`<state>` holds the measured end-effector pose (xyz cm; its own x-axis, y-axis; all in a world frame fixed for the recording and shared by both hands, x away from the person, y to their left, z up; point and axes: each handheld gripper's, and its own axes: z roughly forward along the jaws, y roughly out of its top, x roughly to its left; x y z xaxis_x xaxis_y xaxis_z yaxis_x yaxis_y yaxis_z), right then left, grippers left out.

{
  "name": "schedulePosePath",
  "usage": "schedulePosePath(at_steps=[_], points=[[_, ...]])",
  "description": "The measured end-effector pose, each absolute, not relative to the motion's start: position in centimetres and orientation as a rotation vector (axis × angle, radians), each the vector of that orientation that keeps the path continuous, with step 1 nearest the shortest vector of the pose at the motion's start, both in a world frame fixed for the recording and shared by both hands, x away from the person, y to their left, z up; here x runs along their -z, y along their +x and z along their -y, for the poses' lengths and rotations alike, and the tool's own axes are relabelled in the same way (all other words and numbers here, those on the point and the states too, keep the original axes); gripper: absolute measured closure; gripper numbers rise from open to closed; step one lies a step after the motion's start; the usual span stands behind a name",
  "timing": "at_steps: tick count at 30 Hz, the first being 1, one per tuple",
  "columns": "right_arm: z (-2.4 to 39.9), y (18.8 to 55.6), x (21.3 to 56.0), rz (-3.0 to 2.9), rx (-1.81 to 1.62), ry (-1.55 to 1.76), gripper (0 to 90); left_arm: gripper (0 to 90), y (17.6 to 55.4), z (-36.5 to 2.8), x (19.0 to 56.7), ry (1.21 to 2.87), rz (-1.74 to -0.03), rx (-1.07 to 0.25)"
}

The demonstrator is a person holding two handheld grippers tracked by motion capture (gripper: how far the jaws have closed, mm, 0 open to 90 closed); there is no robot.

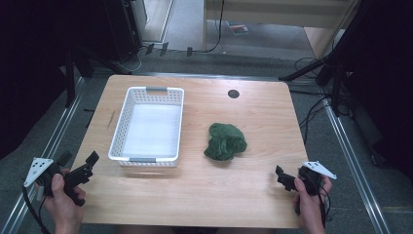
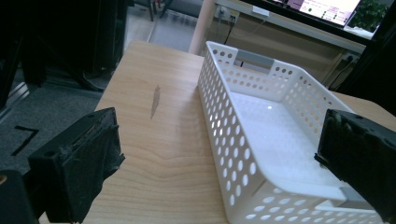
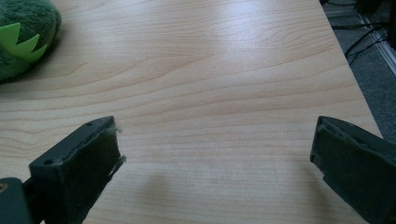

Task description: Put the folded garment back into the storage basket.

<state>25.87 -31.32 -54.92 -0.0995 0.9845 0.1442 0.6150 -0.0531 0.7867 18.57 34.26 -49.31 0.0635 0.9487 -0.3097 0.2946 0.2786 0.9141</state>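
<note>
Starting with the high view: you hold the left hand-held gripper [image 1: 78, 168] at the near left corner of the light wooden table [image 1: 253, 195], jaws spread and aimed toward the white perforated plastic basket [image 1: 127, 111], which stands empty on the left half. Your right hand-held gripper [image 1: 287, 178] sits low at the near right corner, well apart from the crumpled dark green plush toy [image 1: 224, 141] lying in the middle of the table, just right of the basket and not touching it. Both tools rest back at the near edge, which I judge to be a ready stance that leaves the work area unobstructed.

Left gripper view: the jaws stand wide, nothing between them. The basket's holed side wall [image 2: 233, 140] runs ahead between them, its floor bare, well placed to receive the toy.

Right gripper view: jaws likewise wide open over bare table, gripping nothing. The plush toy [image 3: 23, 37], showing a bright green zigzag trim, lies at the upper left, off the jaw line; you would need to swing left to address it.
</note>
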Motion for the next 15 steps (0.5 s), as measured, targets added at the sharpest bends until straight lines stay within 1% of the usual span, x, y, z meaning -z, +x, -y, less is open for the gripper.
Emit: schedulePosePath(at_steps=[6, 10, 15], points=[[31.4, 25.9, 54.9, -1.734, -1.018, 1.718, 1.3, 0.0, 18.8, -32.6, 48.0, 1.275, -1.436, -0.745], [31.5, 25.9, 54.9, -1.732, -1.022, 1.726, 1.3, 0.0, 19.3, -30.7, 46.2, 1.322, -1.399, -0.744], [31.5, 25.9, 54.9, -1.737, -1.018, 1.72, 1.3, 0.0, 19.9, -29.2, 45.4, 1.346, -1.377, -0.728]])
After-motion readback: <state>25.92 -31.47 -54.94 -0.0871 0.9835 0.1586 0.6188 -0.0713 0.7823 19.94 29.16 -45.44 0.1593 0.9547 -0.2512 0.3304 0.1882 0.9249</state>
